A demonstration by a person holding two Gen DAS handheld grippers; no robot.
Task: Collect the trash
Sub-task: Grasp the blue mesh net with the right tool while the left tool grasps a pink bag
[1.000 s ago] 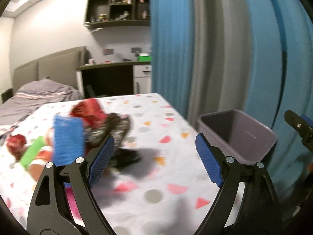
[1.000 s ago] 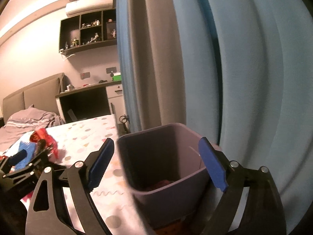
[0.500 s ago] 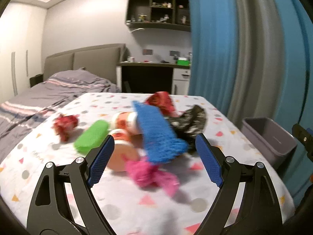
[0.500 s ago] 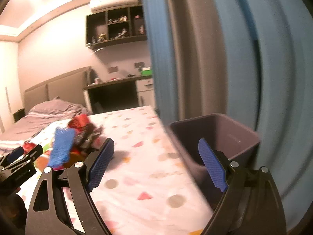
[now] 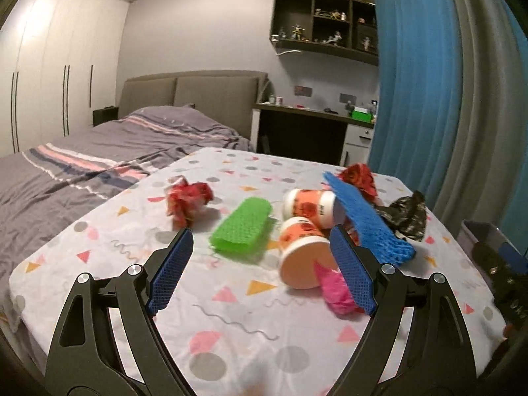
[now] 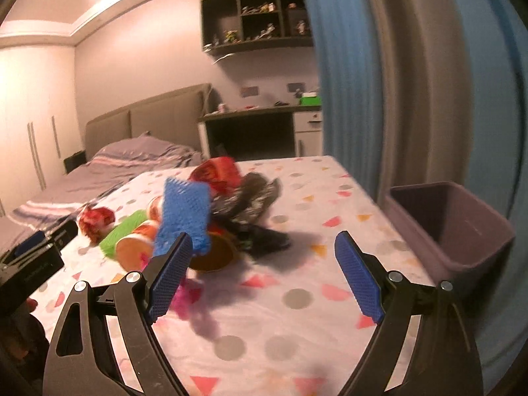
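Note:
Trash lies piled on a patterned tablecloth [image 5: 237, 300]: a green foam net [image 5: 242, 226], two orange cups [image 5: 305, 255], a blue foam net [image 5: 366, 219], a pink wrapper [image 5: 336, 293], red crumpled wrappers [image 5: 186, 198] and a dark wrapper [image 5: 406, 216]. My left gripper [image 5: 260, 274] is open and empty, just short of the green net and the nearer cup. My right gripper [image 6: 264, 277] is open and empty above the cloth, right of the pile [image 6: 204, 217]. The grey bin [image 6: 452, 231] stands at the table's right edge.
A bed [image 5: 82, 171] lies to the left. Blue and grey curtains [image 5: 429, 82] hang close on the right. A desk [image 5: 310, 132] stands behind the table. The left gripper's body [image 6: 29, 257] shows at the left of the right wrist view.
Both grippers have swung left, away from the bin and toward the trash pile. The left one now faces the green net and cups. Both stay open.

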